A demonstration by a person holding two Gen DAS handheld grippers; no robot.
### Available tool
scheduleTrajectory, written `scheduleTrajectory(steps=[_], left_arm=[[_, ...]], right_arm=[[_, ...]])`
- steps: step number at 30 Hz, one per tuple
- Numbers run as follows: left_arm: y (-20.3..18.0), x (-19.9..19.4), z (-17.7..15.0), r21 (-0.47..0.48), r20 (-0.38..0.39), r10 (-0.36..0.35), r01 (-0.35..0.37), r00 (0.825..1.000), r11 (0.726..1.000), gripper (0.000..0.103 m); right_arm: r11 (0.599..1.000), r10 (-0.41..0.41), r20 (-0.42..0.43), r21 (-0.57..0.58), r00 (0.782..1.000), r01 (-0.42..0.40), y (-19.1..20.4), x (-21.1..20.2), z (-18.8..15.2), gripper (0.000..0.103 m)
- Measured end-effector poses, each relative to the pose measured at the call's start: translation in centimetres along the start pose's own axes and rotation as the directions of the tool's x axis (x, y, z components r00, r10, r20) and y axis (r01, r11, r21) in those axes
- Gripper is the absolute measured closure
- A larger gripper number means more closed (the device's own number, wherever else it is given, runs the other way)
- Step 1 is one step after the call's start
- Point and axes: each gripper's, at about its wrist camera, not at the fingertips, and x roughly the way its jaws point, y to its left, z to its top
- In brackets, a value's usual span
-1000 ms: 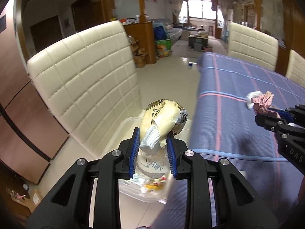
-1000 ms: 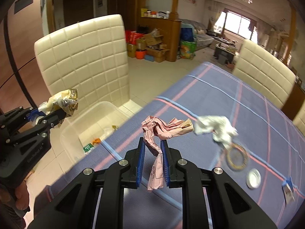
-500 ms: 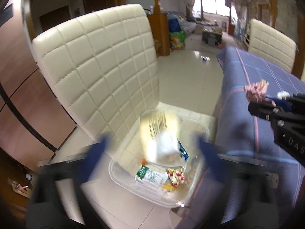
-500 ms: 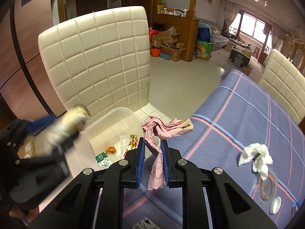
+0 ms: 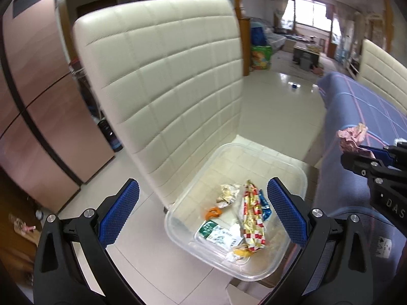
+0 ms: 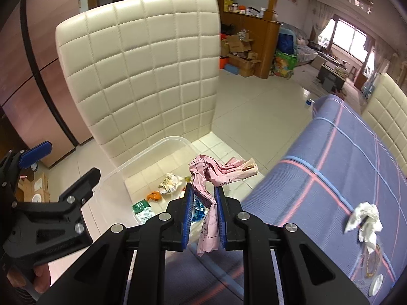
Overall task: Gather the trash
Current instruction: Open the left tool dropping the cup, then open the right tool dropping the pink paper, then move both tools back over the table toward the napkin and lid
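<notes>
The left tongs [image 5: 201,209] have just opened, dropping their wrapper [image 5: 228,195] into the tub [image 5: 301,178] below; the right tongs [image 6: 203,214] grip pink paper [image 6: 216,171], next to go.

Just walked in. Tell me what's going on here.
A person with a gripper in each hand is collecting trash into a clear plastic bin on the floor beside a white chair. The left gripper hangs open and empty over the bin, which holds several wrappers. The right gripper is shut on a crumpled pink paper, held near the bin. A white tissue lies on the table.
</notes>
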Motion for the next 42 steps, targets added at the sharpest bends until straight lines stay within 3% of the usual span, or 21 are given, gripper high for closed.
scheduleTrajectory(steps=[4, 6, 7, 8, 19, 28, 35, 42], left_arm=[[1.9, 0.1, 0.0, -0.053, -0.008, 0.025, -0.026, 1.000, 0.998, 0.004], [2.5, 0.2, -0.1, -0.070, -0.019, 0.020, -0.021, 1.000, 0.997, 0.004], [2.7, 0.3, -0.1, -0.073, -0.023, 0.017, -0.019, 1.000, 0.997, 0.004], [2.8, 0.3, -0.1, -0.072, -0.024, 0.020, -0.021, 1.000, 0.997, 0.004], [0.9, -0.9, -0.1, -0.036, -0.010, -0.019, 0.019, 1.000, 0.999, 0.004], [-4.7, -4.1, 0.2, 0.085, 0.028, -0.112, 0.109, 0.993, 0.990, 0.004], [-10.3, -7.6, 0.2, 0.197, 0.056, -0.194, 0.179, 0.979, 0.964, 0.004], [-16.3, -9.0, -0.3, 0.285, 0.017, -0.271, 0.255, 0.962, 0.924, 0.004]], right_arm=[[0.999, 0.004, 0.010, -0.047, 1.000, -0.003, 1.8, 0.1, 0.4, 0.085], [0.998, -0.001, 0.002, -0.058, 1.000, 0.001, 2.1, 0.3, 0.4, 0.068], [0.999, 0.005, 0.007, -0.054, 1.000, -0.005, 2.1, 0.2, 0.3, 0.043], [0.999, 0.004, 0.023, -0.045, 1.000, -0.003, 2.0, 0.0, 0.2, 0.036], [0.999, -0.022, 0.039, 0.049, 0.999, 0.020, -1.3, -2.1, -0.9, 0.036], [0.983, -0.102, 0.044, 0.161, 0.994, 0.093, -6.0, -5.8, -4.0, 0.036], [0.952, -0.173, 0.052, 0.265, 0.983, 0.154, -10.9, -10.0, -8.0, 0.036], [0.908, -0.249, 0.039, 0.356, 0.968, 0.219, -15.9, -13.6, -12.5, 0.036]])
